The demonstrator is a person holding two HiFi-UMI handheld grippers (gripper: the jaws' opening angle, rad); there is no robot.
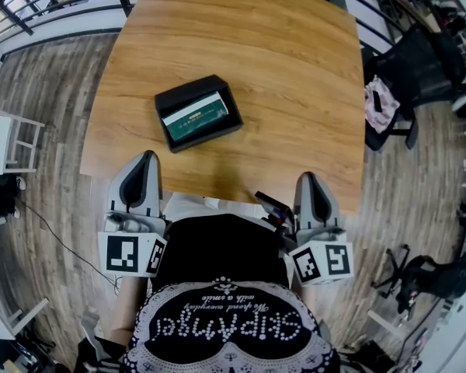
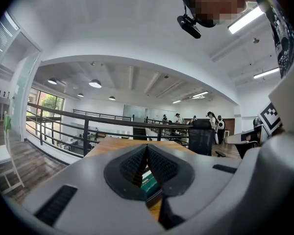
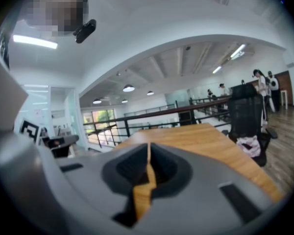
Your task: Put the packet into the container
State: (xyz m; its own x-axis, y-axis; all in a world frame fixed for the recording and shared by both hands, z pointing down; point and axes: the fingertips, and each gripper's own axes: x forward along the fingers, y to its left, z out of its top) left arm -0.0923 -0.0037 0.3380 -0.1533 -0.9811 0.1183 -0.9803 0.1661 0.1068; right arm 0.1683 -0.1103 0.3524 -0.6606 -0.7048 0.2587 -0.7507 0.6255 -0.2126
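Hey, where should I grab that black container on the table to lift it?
Probably pinch a long wall of the container from above, straddling the rim: it is shallow and open-topped, with the packet lying flat inside.

Green packet (image 1: 195, 117) lies inside black container (image 1: 171, 98).

smooth wood-grain table (image 1: 295, 92) – matt black plastic container (image 1: 171, 103), glossy green packet (image 1: 198, 119), grey matt plastic grippers.

Your container (image 1: 185, 89) is black, and the packet (image 1: 196, 117) is dark green with a white band. The table (image 1: 295, 76) shows honey-brown wood grain.
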